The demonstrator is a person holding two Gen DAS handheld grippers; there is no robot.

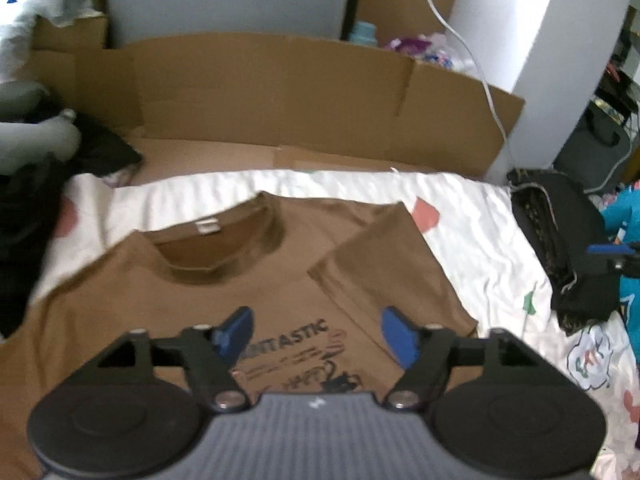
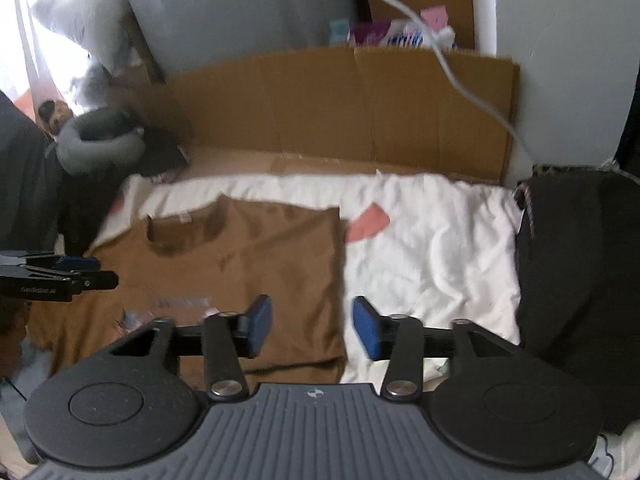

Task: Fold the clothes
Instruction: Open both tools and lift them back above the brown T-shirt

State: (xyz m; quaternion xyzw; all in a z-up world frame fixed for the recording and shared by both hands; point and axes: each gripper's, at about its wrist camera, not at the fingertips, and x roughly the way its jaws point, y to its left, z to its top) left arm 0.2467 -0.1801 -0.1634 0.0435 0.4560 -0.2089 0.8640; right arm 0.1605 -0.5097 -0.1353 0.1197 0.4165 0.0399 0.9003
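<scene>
While both claws hang above the bed with nothing between their pads, I read the brown T-shirt (image 1: 224, 280) as lying flat, print side up, on the white patterned sheet (image 1: 472, 216), its collar toward twelve o'clock. My left gripper (image 1: 316, 330) has its blue pads spread wide over the chest lettering, and my right gripper (image 2: 312, 328) stands apart too, straddling the shirt's straight edge where brown meets white. At about two o'clock from the left claw, the sleeve (image 1: 384, 256) on that side is already turned in over the body, which explains the clean vertical edge in the right wrist view; I judge that fold finished and the far sleeve, near nine o'clock, still spread out. Flattened cardboard (image 1: 280, 92) stands like a wall at twelve o'clock, probably to keep cloth from sliding off the back. Behind it an open cardboard box (image 2: 416, 4) holds colourful packets that I cannot identify. Dark folded cloth (image 1: 560, 240) sits at three o'clock, perhaps a finished pile. A grey neck pillow (image 2: 100, 140) lies at ten o'clock, well clear.
</scene>
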